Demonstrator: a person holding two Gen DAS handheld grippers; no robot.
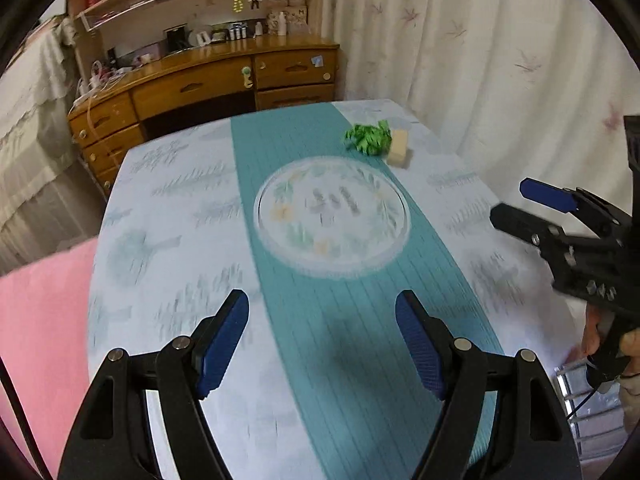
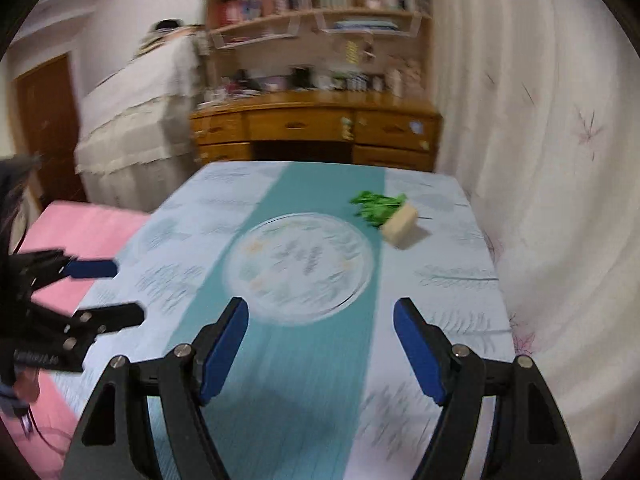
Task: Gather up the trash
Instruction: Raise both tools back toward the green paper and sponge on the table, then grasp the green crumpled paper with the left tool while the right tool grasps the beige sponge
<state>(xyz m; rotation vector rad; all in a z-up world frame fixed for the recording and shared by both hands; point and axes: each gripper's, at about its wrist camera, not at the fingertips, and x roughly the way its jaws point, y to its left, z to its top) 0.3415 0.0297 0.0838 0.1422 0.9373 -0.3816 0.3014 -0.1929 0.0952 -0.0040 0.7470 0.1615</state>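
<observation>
A crumpled green wrapper (image 1: 369,139) (image 2: 378,205) lies on the far right of the table, touching a pale yellow block (image 1: 399,148) (image 2: 399,224). My left gripper (image 1: 322,336) is open and empty above the near end of the teal runner, well short of both. My right gripper (image 2: 320,340) is open and empty, also over the near end. The right gripper shows at the right edge of the left wrist view (image 1: 516,208), and the left gripper at the left edge of the right wrist view (image 2: 120,292), both with jaws apart.
A round clear glass plate (image 1: 280,256) (image 2: 240,280) with a leaf print sits mid-table on the teal runner (image 1: 348,360). A wooden desk (image 1: 208,84) with shelves stands beyond. A white curtain (image 1: 480,60) hangs on the right. A pink surface (image 1: 44,340) lies to the left.
</observation>
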